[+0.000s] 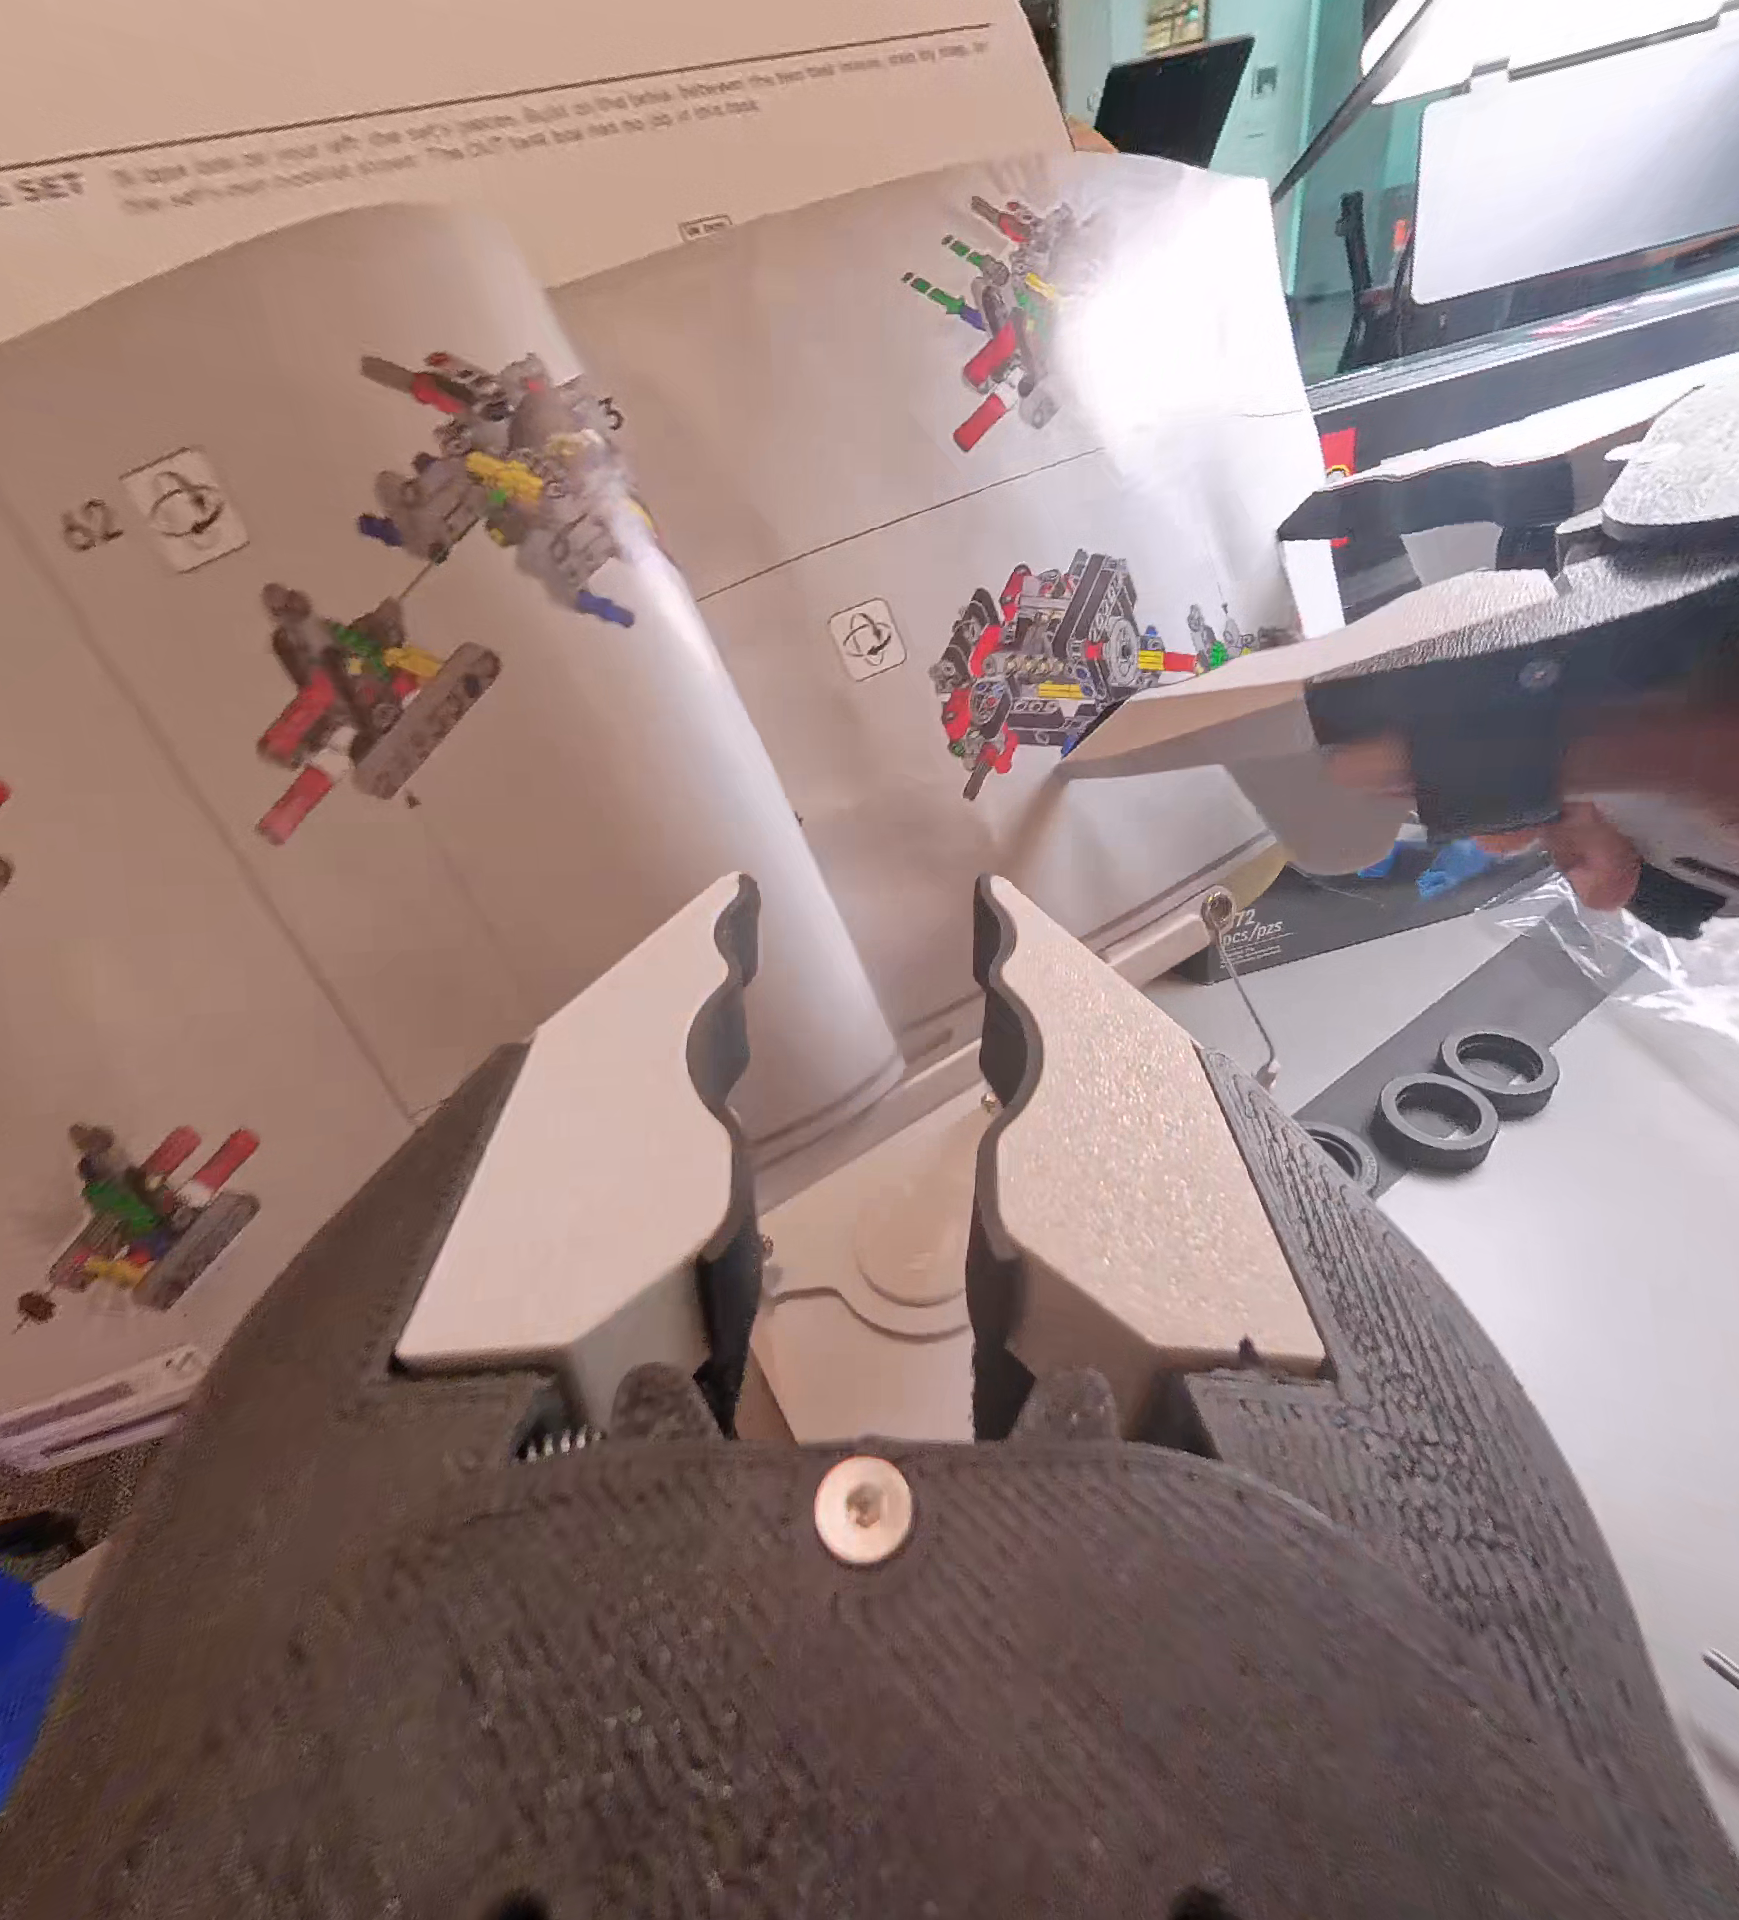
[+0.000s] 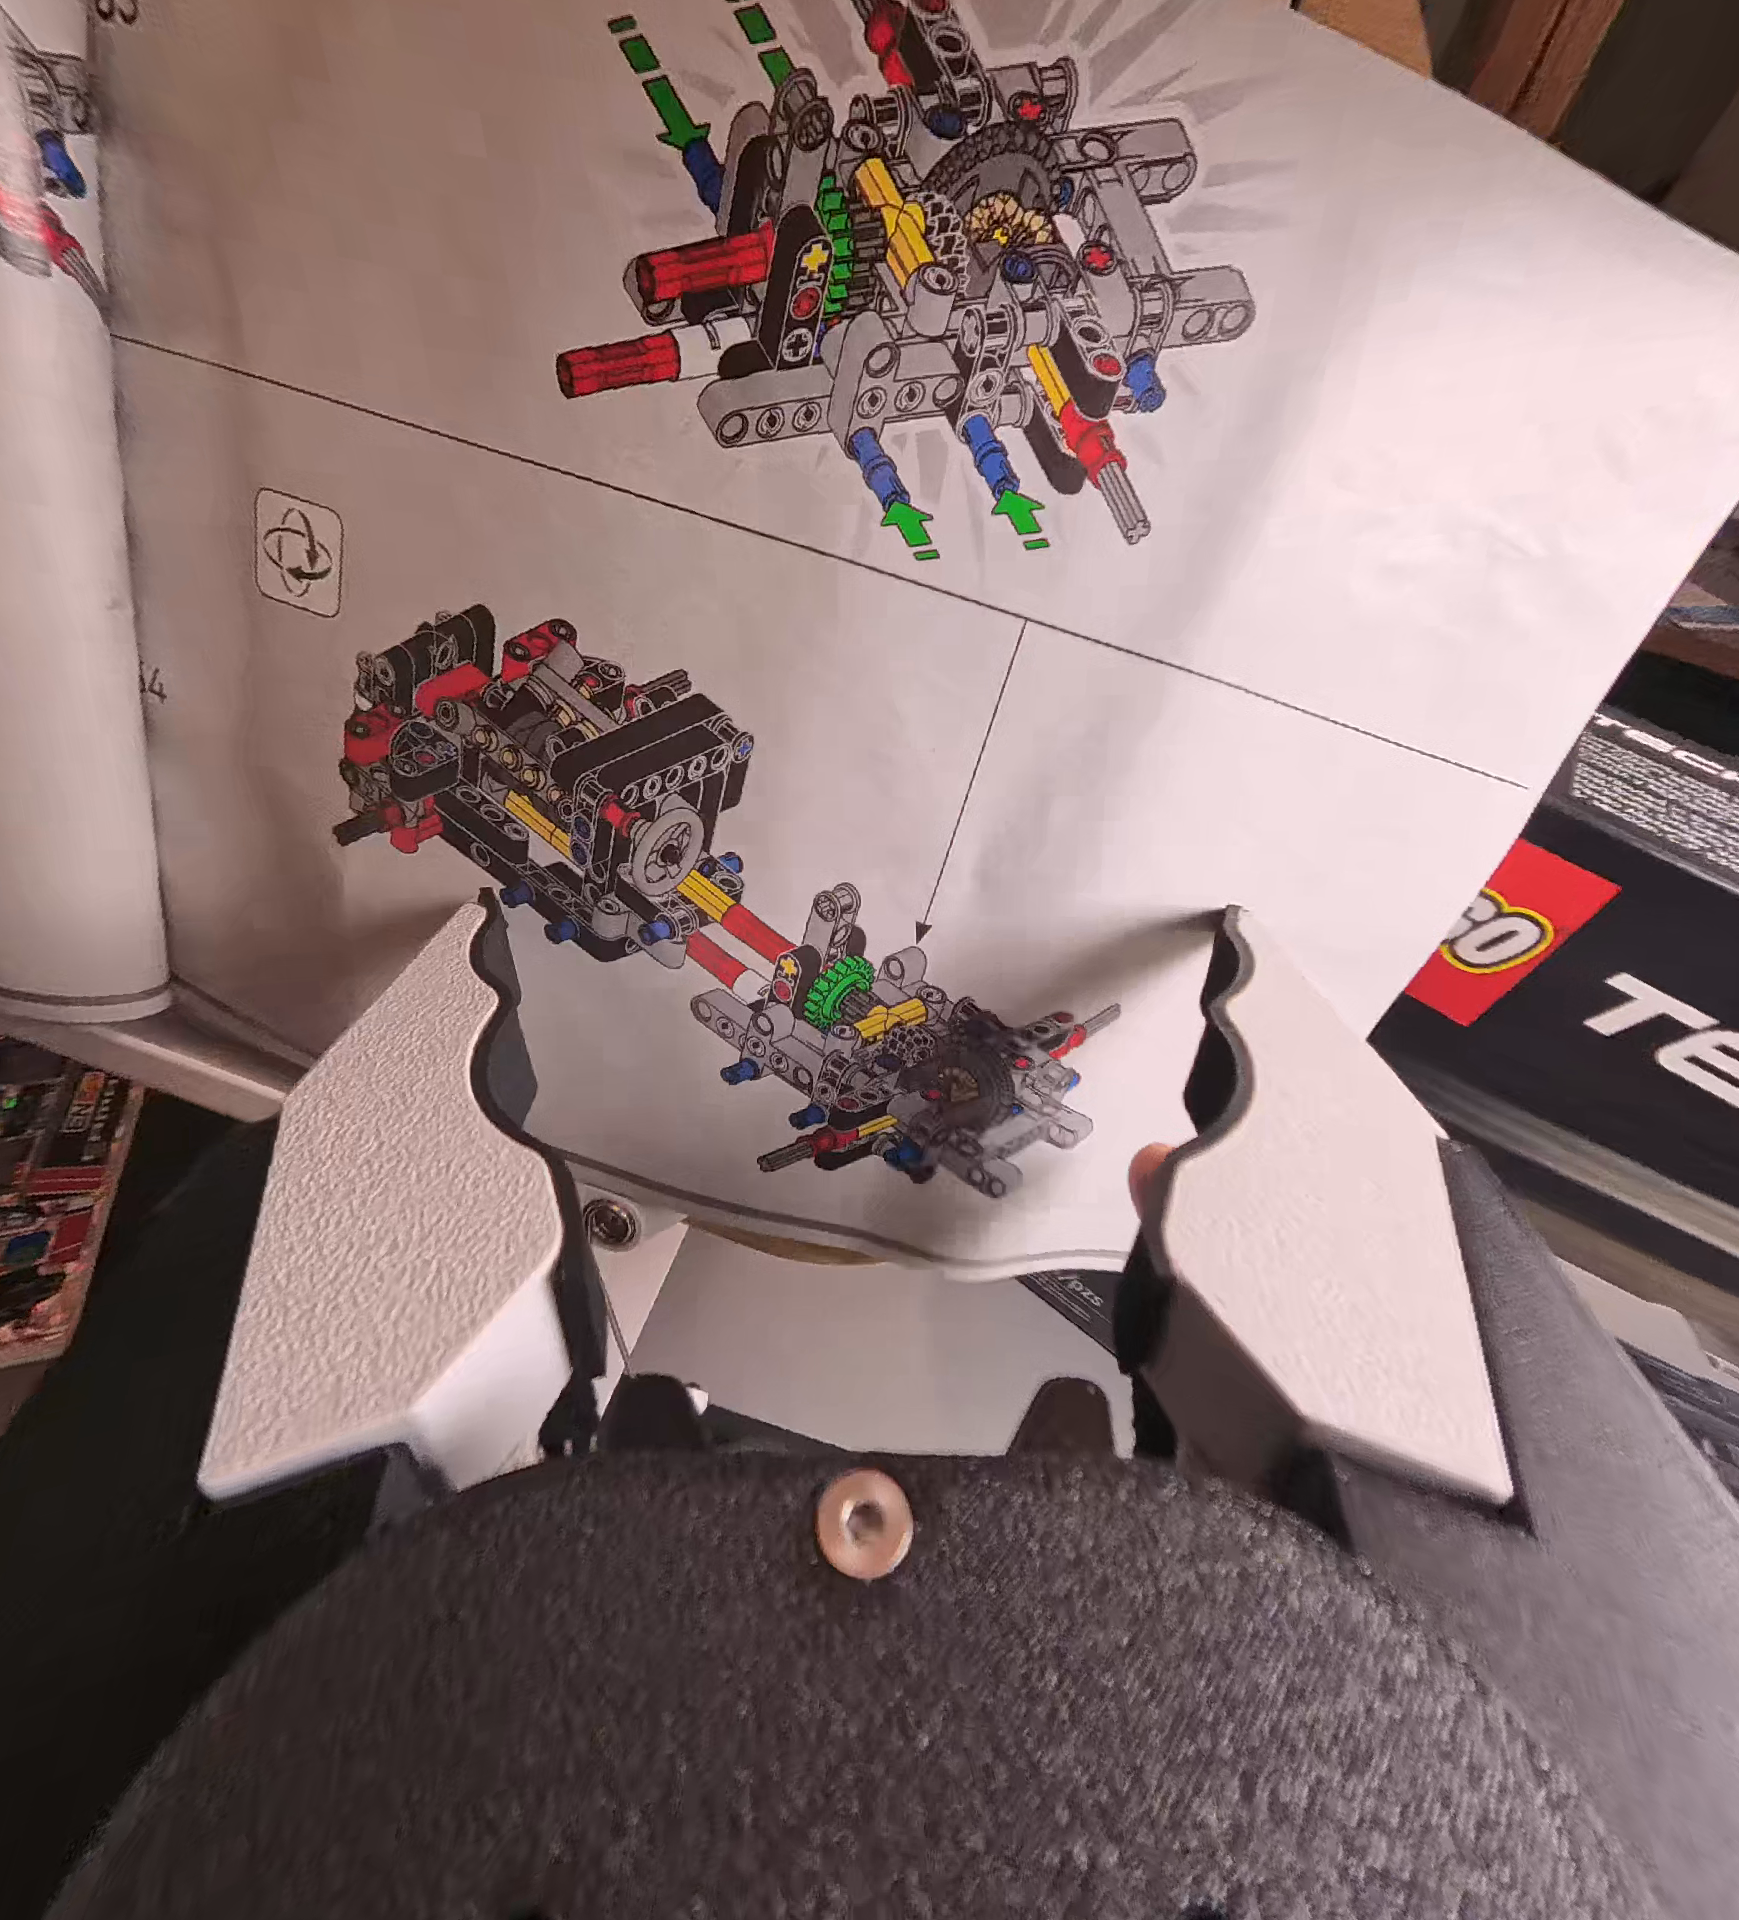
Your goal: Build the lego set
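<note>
Instruction booklet [image 2: 948, 727] fills view (tyres [image 1: 1467, 1101] beside)

The paper instruction booklet [image 1: 491, 644] is showing a glossy sheen at upper right, the left gripper [image 1: 865, 914] is presenting rough grainy black plastic with matt pale fingers, and the rubbery black tyres [image 1: 1467, 1101] are looking matt.
</note>
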A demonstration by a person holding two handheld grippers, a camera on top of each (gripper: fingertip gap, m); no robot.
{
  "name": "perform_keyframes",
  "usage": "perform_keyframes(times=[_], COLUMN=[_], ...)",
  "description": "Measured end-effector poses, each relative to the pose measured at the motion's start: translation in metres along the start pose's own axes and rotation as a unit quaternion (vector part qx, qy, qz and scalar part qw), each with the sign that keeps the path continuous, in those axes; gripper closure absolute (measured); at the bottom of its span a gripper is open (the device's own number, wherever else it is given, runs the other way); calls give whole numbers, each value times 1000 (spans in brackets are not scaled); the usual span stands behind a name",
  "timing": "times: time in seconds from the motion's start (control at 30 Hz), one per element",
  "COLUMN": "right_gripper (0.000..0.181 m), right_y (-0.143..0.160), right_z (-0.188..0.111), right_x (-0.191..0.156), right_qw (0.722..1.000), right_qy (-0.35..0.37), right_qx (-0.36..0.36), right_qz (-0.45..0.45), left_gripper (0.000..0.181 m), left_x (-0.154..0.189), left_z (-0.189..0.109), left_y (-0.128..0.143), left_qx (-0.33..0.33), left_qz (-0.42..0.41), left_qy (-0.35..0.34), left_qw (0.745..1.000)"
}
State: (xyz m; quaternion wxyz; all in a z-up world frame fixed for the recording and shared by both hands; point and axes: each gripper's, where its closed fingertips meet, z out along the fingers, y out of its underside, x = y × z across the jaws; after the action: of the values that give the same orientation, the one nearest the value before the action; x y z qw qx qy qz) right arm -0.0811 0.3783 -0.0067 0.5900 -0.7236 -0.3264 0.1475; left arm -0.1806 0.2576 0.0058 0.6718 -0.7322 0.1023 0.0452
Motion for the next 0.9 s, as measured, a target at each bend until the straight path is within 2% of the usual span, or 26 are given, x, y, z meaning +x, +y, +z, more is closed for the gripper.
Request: perform_keyframes(times=[0.07, 0.1, 0.17, 0.23, 0.33, 0.47, 0.57, 0.6, 0.67, 0.7, 0.8, 0.87, 0.9], right_gripper=[65, 79, 126, 153, 165, 161, 161, 158, 151, 150, 145, 140, 138], right_y=[-1, -3, -6, -6, -14, -20, -17, -15, -7, -1, -4, -23, -34], right_z=[-3, -7, -14, -16, -26, -49, -67, -72, -81, -88, -133, -165, -169], right_x=[-2, -4, -14, -24, -34, -70, -95, -105, -123, -132, -147, -134, -120], right_qw=[1000, 1000, 997, 994, 986, 965, 937, 926, 908, 904, 890, 875, 874], right_qy=[11, 16, 11, 1, 9, -39, -59, -72, -100, -131, -266, -340, -350], right_qx=[11, 21, 42, 55, 94, 154, 200, 213, 223, 221, 264, 312, 323], right_qz=[-6, -18, -57, -96, -140, -208, -280, -303, -339, -342, -258, -144, -91], left_gripper=[141, 142, 143, 143, 141, 133, 133, 136, 161, 166, 172, 176, 177], left_x=[4, 6, 8, 10, 20, 43, 54, 54, 44, 38, 19, 3, -6], left_z=[10, 13, 16, 16, 11, -8, -24, -25, -22, -22, -32, -42, -46], left_y=[-1, 0, 2, 3, -4, -32, -55, -59, -59, -59, -56, -52, -49], left_qx=[-5, -7, -8, -5, 15, 76, 105, 102, 91, 90, 93, 101, 99], left_qz=[0, 1, 5, 7, -3, -50, -89, -99, -108, -106, -115, -128, -138], left_qy=[6, 8, 9, 14, 42, 121, 170, 175, 157, 151, 158, 166, 169], left_qw=[1000, 1000, 1000, 1000, 999, 988, 976, 974, 977, 979, 976, 972, 971])
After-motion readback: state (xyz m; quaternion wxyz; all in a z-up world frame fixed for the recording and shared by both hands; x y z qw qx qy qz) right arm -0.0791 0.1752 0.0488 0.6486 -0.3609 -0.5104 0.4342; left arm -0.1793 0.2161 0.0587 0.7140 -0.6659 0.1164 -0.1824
